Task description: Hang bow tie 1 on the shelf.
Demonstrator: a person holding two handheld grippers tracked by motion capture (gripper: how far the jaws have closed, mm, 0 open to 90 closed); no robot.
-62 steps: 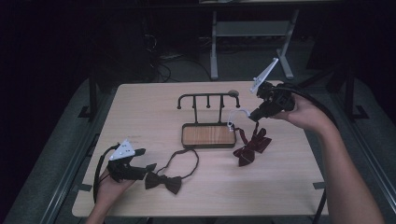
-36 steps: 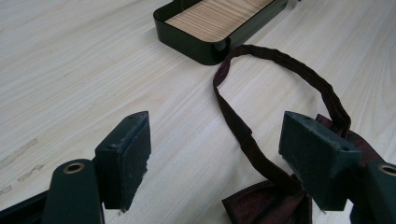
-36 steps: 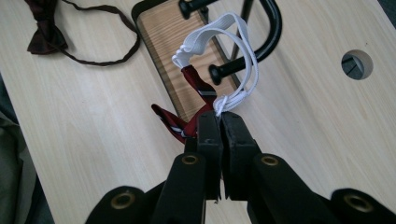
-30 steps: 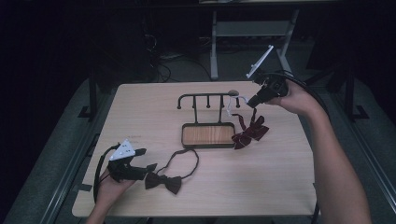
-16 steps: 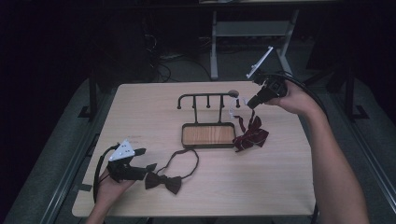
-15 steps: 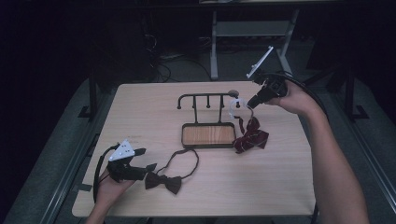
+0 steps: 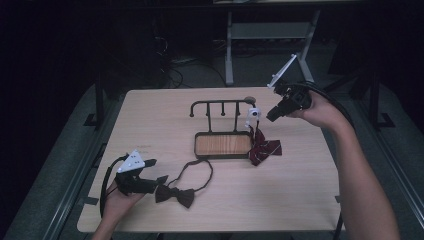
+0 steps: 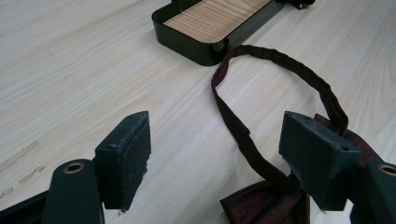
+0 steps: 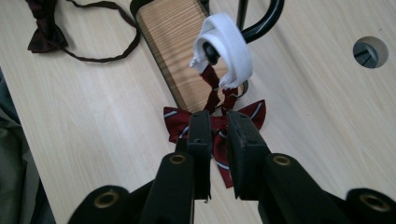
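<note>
— Which bow tie is next, by your reading?

— The dark bow tie (image 7: 174, 194), I'd judge. It lies flat on the tabletop (image 7: 300, 200) just beside the left gripper (image 7: 150, 182), on the side toward the table's middle. In the left gripper view the jaws are spread wide with nothing between them, and the knot (image 8: 275, 200) sits low, close against the right-hand jaw, not centred in the gap.

— And its strap?

— The strap loop (image 8: 280, 70) runs away from the jaws toward the wood-floored tray (image 8: 210, 23) of the hook rack (image 7: 222, 104). So the tie's long line points roughly along the gripper's reach, not across it.

— What about the other hand?

— The right gripper (image 7: 277, 111) is raised near the rack's end hook. The striped red bow tie (image 9: 215, 126) hangs there by its white band (image 9: 224, 46), its wings resting at the tray's end. Those jaws are drawn nearly together; whether they pinch any cloth I cannot tell, though they look clear of it.

— So the left is nearer.

— Much nearer.
</note>
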